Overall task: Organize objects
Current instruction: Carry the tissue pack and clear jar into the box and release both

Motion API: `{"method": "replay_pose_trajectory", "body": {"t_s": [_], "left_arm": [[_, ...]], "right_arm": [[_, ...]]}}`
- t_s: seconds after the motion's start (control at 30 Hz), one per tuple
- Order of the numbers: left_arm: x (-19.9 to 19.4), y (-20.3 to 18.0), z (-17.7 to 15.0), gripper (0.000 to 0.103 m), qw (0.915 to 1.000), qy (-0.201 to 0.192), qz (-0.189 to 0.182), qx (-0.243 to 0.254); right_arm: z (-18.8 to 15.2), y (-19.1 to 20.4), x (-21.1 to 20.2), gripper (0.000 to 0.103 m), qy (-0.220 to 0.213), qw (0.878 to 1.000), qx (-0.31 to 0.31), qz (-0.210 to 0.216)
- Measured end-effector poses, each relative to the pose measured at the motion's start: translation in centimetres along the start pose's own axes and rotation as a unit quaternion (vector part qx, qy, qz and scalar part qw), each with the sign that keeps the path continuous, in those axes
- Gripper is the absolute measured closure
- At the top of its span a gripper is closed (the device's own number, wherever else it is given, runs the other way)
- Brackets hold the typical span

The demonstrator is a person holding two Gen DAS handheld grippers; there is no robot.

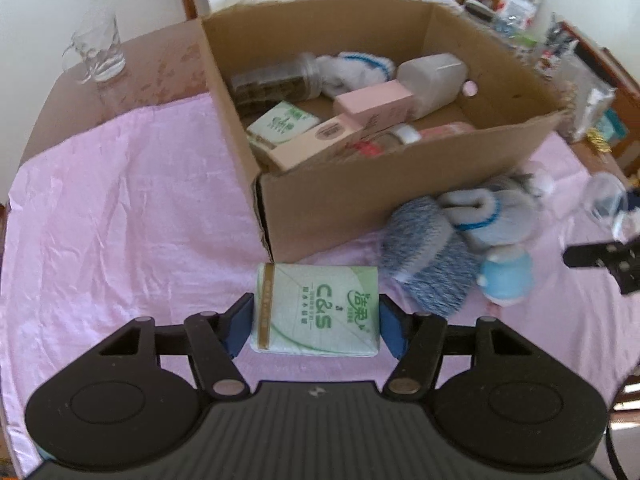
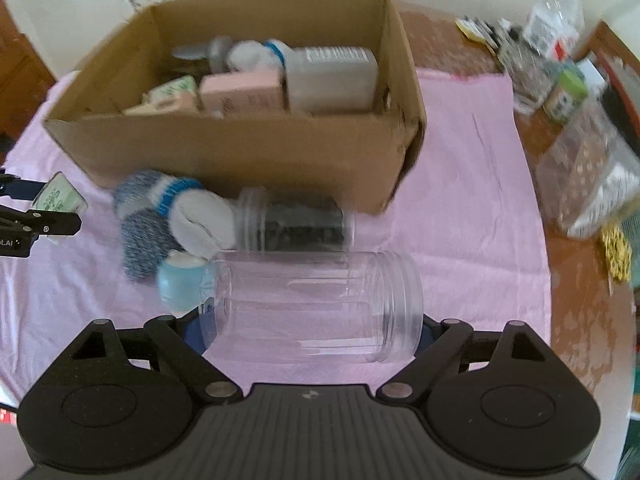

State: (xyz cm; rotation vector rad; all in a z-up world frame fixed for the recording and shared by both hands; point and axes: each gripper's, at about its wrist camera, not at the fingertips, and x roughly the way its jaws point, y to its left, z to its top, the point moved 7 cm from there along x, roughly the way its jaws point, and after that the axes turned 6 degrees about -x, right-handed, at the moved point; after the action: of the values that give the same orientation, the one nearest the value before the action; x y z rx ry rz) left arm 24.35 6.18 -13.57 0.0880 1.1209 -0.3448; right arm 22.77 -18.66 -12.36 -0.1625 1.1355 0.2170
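in the lower middle of the left wrist view, we have the left gripper [image 1: 316,326] clamped on a green tissue pack [image 1: 316,312], blue pads pressing both of its short sides. the pack sits just in front of the near corner of the cardboard box [image 1: 360,204], which fills the upper middle of the frame and already holds another tissue pack, pink cartons, a jar and a white bottle.

in the lower middle of the right wrist view, our right gripper [image 2: 312,328] grasps a clear empty jar [image 2: 316,304] lying sideways across its fingers. just above it lie a dark-filled jar [image 2: 296,224], rolled socks [image 2: 168,216] and a small blue ball [image 2: 180,284], all on the pink cloth [image 2: 460,208] before the box.

we judge the risks to be these: the jar is smooth and round, held end to end, so it could slip or roll out if tilted. the soft pack may buckle under the squeeze. both grippers heading for one box could collide, and the crowded box leaves little flat space to land either.
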Motion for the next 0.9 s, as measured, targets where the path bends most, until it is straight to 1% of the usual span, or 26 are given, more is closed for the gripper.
{"method": "replay_pose_trajectory", "body": {"t_s": [0.1, 0.23, 0.33, 0.4, 0.5, 0.6, 0.67, 0.8, 0.9], "left_arm": [[-2.3, -0.5, 0.7, 0.039, 0.9998, -0.004, -0.014, 0.010], [-5.1, -1.4, 2.5, 0.039, 0.9991, -0.028, -0.026, 0.017], [-6.5, -1.9, 4.4, 0.039, 0.9978, -0.054, -0.028, 0.025], [-6.9, -2.1, 5.7, 0.039, 0.9970, -0.068, -0.019, 0.030], [-7.0, -2.1, 7.7, 0.039, 0.9958, -0.085, -0.013, 0.032], [-6.5, -1.8, 9.7, 0.039, 0.9953, -0.093, -0.009, 0.027], [-6.0, -1.5, 10.8, 0.039, 0.9949, -0.099, 0.001, 0.022], [-5.0, -0.9, 12.8, 0.039, 0.9946, -0.102, 0.015, 0.012], [-4.3, -0.5, 13.9, 0.039, 0.9949, -0.100, 0.013, 0.005]], "right_arm": [[1.1, 0.1, -1.6, 0.010, -0.013, 1.000, -0.026, 0.005], [3.0, 0.3, -3.7, 0.010, -0.035, 0.998, -0.053, 0.012], [4.8, 0.4, -5.0, 0.010, -0.055, 0.996, -0.065, 0.013], [6.0, 0.3, -5.4, 0.009, -0.066, 0.995, -0.073, 0.008], [7.7, 0.3, -5.6, 0.009, -0.077, 0.993, -0.086, 0.001], [9.1, 0.2, -5.5, 0.010, -0.083, 0.992, -0.090, 0.006], [9.9, 0.2, -5.2, 0.010, -0.084, 0.992, -0.094, 0.007], [11.3, 0.0, -4.2, 0.010, -0.084, 0.991, -0.101, 0.005], [12.8, -0.2, -3.5, 0.009, -0.091, 0.990, -0.103, 0.001]]}}
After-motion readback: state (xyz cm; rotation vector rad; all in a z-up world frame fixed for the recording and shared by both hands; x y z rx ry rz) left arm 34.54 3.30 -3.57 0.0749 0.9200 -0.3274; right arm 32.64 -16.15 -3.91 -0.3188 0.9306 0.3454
